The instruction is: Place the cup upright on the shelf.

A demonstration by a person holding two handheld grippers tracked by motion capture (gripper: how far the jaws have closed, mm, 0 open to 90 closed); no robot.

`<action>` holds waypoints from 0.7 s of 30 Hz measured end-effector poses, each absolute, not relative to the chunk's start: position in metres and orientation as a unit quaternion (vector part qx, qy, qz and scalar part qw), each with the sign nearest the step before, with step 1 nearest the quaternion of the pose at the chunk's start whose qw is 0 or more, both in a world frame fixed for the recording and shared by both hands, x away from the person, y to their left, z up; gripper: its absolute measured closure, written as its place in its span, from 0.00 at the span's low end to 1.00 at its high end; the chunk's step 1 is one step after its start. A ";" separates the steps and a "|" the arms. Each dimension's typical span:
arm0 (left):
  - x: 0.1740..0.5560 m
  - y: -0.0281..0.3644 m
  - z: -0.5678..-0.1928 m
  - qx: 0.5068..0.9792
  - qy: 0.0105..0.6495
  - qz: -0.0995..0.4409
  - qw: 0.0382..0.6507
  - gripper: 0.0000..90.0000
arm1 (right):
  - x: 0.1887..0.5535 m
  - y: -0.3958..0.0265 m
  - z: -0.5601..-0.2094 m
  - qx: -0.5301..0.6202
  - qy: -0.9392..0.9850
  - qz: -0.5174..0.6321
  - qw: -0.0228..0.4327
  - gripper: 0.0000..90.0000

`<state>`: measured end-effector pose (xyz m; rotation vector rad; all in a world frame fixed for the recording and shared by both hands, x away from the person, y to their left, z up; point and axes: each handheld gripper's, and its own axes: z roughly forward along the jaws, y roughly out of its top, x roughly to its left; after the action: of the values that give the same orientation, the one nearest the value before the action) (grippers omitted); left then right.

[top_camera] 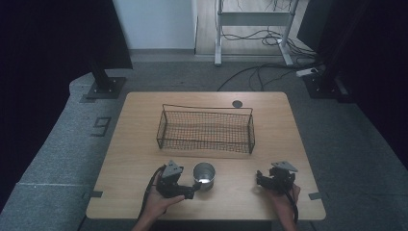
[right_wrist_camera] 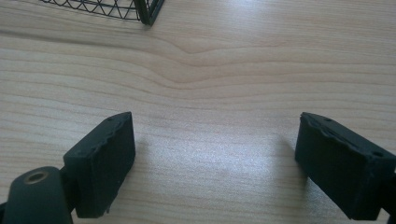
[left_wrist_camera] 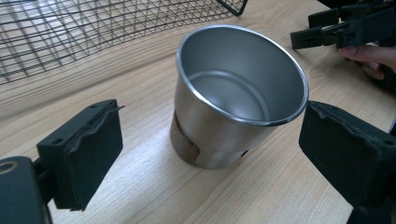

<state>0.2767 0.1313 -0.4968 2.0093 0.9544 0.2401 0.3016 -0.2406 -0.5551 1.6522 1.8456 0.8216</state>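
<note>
A shiny metal cup stands upright and empty on the wooden table, in front of a black wire basket. My left gripper is open just left of the cup. In the left gripper view the cup stands between and a little beyond the two wide-apart jaws, touching neither. My right gripper is open near the table's front right, over bare wood, with nothing between its jaws.
The basket is empty; its corner shows at the top of the right gripper view. A small dark round disc lies at the table's far edge. Desk legs and cables are on the floor beyond.
</note>
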 end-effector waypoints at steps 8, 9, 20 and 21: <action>0.278 0.119 -0.496 0.813 0.375 0.098 0.434 0.06 | 0.302 -0.241 -0.555 0.611 0.682 0.304 0.263 0.13; 0.279 0.116 -0.497 0.815 0.374 0.096 0.431 0.06 | 0.302 -0.241 -0.555 0.611 0.682 0.304 0.263 0.13; 0.287 0.101 -0.502 0.825 0.370 0.102 0.415 0.06 | 0.302 -0.241 -0.555 0.611 0.682 0.304 0.263 0.13; 0.288 0.099 -0.502 0.826 0.370 0.103 0.413 0.06 | 0.302 -0.241 -0.555 0.611 0.682 0.304 0.263 0.13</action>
<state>0.2879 0.0986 -0.5025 2.0775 0.9304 0.2598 0.3016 -0.2406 -0.5551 1.6517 1.8455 0.8217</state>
